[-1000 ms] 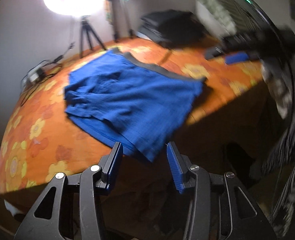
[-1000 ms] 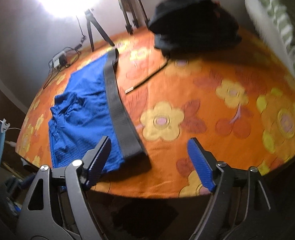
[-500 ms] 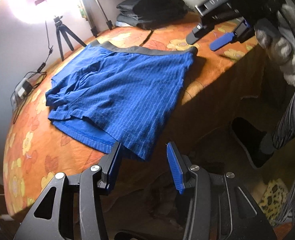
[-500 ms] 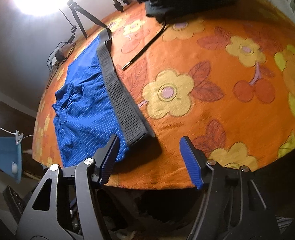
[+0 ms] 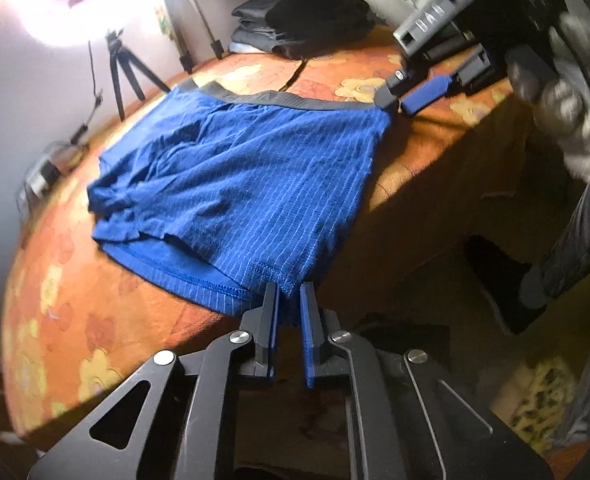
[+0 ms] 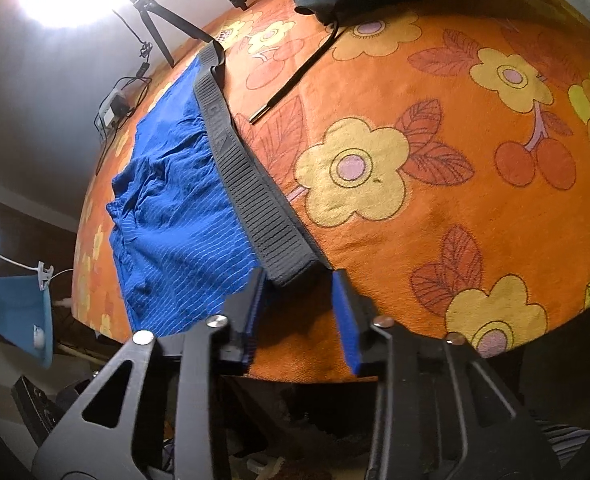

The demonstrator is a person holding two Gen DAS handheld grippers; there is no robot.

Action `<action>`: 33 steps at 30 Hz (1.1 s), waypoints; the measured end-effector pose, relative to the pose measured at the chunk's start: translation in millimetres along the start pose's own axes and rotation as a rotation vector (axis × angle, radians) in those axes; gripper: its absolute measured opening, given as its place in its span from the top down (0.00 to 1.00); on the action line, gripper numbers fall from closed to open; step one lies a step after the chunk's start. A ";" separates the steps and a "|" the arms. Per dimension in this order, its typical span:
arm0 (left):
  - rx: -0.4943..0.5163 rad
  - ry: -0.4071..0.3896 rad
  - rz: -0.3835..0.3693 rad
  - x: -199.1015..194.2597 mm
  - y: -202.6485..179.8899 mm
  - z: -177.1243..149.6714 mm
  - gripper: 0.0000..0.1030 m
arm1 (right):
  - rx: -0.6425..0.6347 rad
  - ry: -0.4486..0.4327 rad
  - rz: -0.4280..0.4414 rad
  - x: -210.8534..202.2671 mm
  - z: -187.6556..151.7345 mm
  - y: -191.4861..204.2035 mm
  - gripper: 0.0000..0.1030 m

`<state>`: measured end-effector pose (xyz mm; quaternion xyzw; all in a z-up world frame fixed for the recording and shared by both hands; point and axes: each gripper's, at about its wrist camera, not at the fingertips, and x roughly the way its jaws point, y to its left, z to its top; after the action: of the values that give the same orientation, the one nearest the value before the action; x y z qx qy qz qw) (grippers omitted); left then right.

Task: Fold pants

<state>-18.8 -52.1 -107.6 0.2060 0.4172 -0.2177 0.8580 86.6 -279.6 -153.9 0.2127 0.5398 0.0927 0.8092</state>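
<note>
Left claw (image 5: 289, 300) seen closing, clamped on the hem corner of the blue striped pants (image 5: 247, 184) (spread flat on the flowered desk (image 6: 435, 220)), right claw (image 6: 297, 294) closing, unclamped, astride the grey waistband (image 6: 251, 208) end, dark folded clothes (image 5: 307, 24) beyond.

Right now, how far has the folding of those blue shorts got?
Barely begun. Done: the blue shorts lie spread flat on the orange flowered cover, with no fold yet. In hand: the left hand-held gripper is closing on the near hem corner, and the right hand-held gripper is closing around the end of the grey waistband, pads not yet pressing. Left: lifting that side over and every fold after.
</note>
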 end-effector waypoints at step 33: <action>-0.275 -0.231 -0.073 -52.2 82.0 44.9 0.98 | -0.113 -0.210 0.072 -50.4 38.7 63.5 0.91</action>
<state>24.9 1.7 -26.0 0.0452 0.3489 -0.2120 0.9117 106.8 -251.6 -71.1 0.1943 0.4382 0.1293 0.8681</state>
